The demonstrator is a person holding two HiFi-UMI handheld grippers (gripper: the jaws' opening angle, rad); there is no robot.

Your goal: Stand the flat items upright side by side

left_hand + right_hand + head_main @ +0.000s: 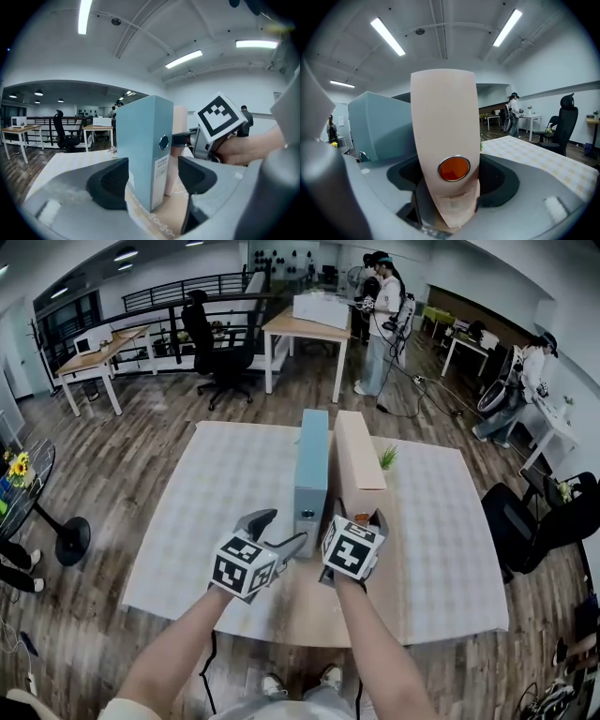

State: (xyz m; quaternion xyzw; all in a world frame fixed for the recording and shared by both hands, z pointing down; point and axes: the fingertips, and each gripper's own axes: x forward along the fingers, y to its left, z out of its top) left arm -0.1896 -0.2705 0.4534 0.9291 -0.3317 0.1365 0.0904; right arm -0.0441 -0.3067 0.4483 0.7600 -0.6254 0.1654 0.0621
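1. On the worktop (187,521), the blue binder (311,474) and the beige binder (356,460) stand mid-worktop, side by side. Their spines are vertical and face the person.
2. The step looks like final settling. Next, release and back straight out without tipping either binder.
3. The right gripper (452,183) clasps the beige spine, jaws wide. The left gripper (152,180) gapes just short of the blue spine, not gripping it.

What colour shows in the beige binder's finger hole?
Orange; the binder's hole shows best in the right gripper view.
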